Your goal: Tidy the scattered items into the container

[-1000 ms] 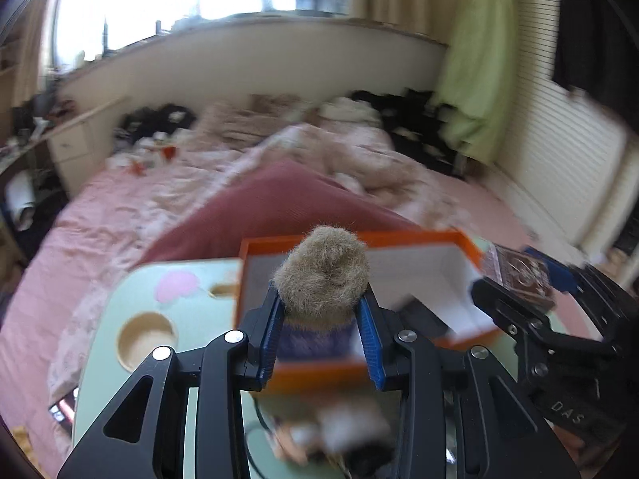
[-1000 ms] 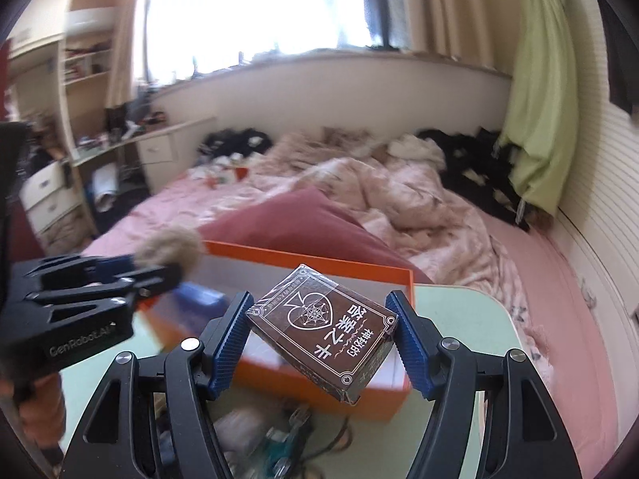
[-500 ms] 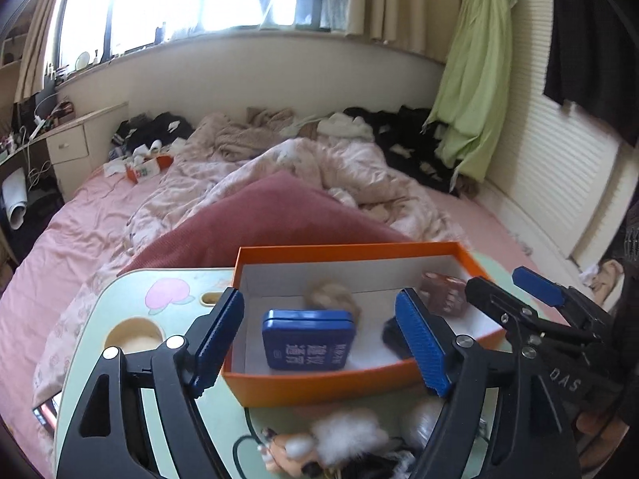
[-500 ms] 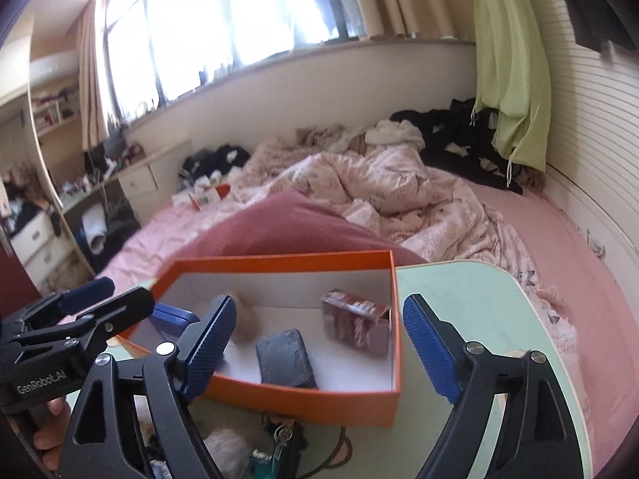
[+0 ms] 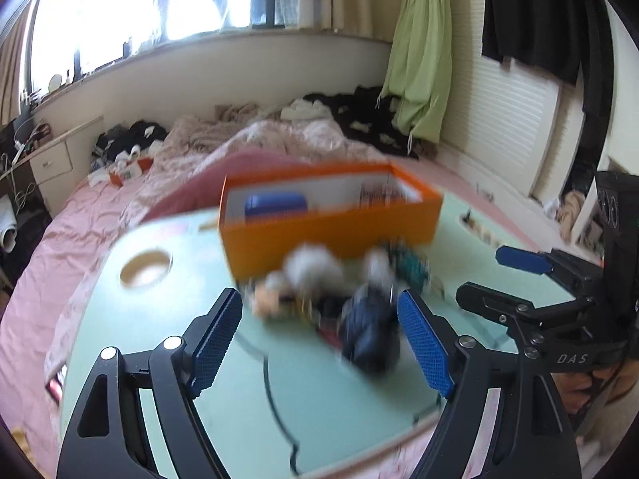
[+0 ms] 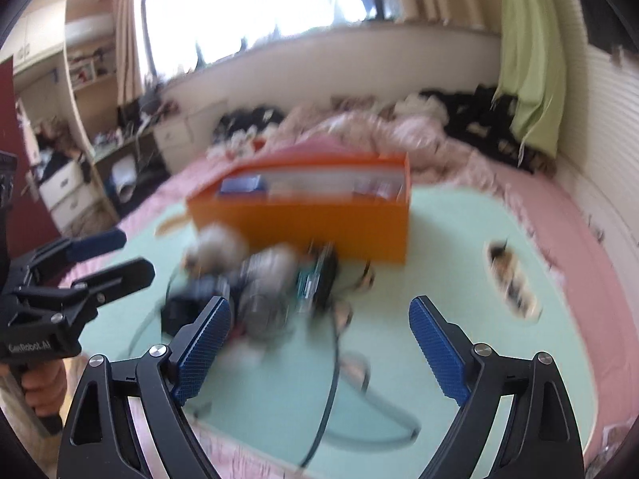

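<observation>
With both sets spread wide and empty, left tongs (image 5: 319, 339) and right tongs (image 6: 319, 343) hover over the blurred clutter (image 5: 339, 291) on the desk (image 6: 459, 239), just before the orange box (image 5: 331, 231), likely lining up another pick.

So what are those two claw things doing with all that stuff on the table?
A person holds a gripper in each hand, tidying things into the orange box. Both the left gripper and right gripper are open and empty, above the green table. A blue tin is already inside. A blurry pile of fluffy toys and cables lies in front of it.
</observation>
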Motion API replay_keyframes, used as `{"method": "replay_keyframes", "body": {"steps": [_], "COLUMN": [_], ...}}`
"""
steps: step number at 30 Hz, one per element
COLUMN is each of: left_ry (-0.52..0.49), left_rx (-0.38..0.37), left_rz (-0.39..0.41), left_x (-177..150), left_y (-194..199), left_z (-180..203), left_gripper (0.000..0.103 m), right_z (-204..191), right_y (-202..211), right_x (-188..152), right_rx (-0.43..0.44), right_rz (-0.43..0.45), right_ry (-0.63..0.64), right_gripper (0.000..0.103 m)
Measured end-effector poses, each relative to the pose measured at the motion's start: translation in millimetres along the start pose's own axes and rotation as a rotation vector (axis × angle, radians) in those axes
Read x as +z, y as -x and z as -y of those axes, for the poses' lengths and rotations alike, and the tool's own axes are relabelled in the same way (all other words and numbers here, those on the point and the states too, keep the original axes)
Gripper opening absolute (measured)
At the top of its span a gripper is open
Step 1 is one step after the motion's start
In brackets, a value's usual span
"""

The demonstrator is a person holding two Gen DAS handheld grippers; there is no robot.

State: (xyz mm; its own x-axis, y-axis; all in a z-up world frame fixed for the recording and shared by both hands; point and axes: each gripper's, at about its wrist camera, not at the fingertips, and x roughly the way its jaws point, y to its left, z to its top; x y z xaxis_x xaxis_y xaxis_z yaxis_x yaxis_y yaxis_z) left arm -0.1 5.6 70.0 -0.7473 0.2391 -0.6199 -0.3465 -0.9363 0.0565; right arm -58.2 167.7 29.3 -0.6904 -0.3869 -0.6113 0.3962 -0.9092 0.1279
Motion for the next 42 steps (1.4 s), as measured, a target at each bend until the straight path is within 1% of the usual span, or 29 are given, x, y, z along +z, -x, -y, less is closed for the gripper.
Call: {"method": "replay_keyframes", "body": {"steps": [2, 4, 8, 10, 11, 12, 14, 15, 16, 23, 42], "left_ry": [0.005, 0.002, 0.036, 0.072, 0.077, 0.08, 0.079, 0.078, 0.077, 0.072, 0.07], "left_rx": [0.029, 0.053, 0.088, 0.086, 0.108, 0.111, 0.11, 0.108, 0.106, 0.096, 0.093], "left_rz": [-0.035, -0.061, -0.084, -0.064, -0.049, -0.046, -0.029, -0.024, -0.02, 0.015, 0.021], "left_x": [-18.4, -32.0, -49.0, -55.4, -56.6, -57.7, -59.6, -60.8, -62.5, -65.9, -66.0], "left_y": [-4.4, -10.4, -20.4, -22.3, -22.4, -22.5, -22.7, -22.9, -23.7, -21.2, -22.6], "left_z": [0.7, -0.6, -6.7, -11.2, -11.1, -10.6, -11.0, -11.4, -10.9, -14.2, -14.1], "left_gripper": [0.08, 0.08, 0.08, 0.084, 0.085, 0.085, 0.09, 0.098, 0.103, 0.103, 0.103], "right_z": [-5.2, -9.5, -11.7, -9.3, -8.9, -10.6, -11.5, -11.4, -10.7, -9.8, -11.9], "right_y": [-1.1, -1.9, -7.0, -14.9, -19.7, -21.2, -23.5, -24.1, -24.5, -24.2, -27.3], "right_x": [-11.7, -17.5, -24.6, -26.8, -29.5, -31.4, -32.2, -32.3, -32.4, -33.9, -33.1], "right_rx": [-0.016, -0.04, -0.056, -0.063, -0.065, -0.078, -0.074, -0.072, -0.07, -0.059, -0.042], "right_rz": [-0.021, -0.025, -0.04, -0.067, -0.089, -0.087, -0.097, -0.097, -0.098, -0.09, -0.094], "right_ry": [0.027, 0.055, 0.08, 0.074, 0.068, 0.079, 0.087, 0.091, 0.091, 0.098, 0.12], "right_gripper": [0.091, 0.091, 0.091, 0.091, 0.092, 0.097, 0.103, 0.103, 0.103, 0.103, 0.103]}}
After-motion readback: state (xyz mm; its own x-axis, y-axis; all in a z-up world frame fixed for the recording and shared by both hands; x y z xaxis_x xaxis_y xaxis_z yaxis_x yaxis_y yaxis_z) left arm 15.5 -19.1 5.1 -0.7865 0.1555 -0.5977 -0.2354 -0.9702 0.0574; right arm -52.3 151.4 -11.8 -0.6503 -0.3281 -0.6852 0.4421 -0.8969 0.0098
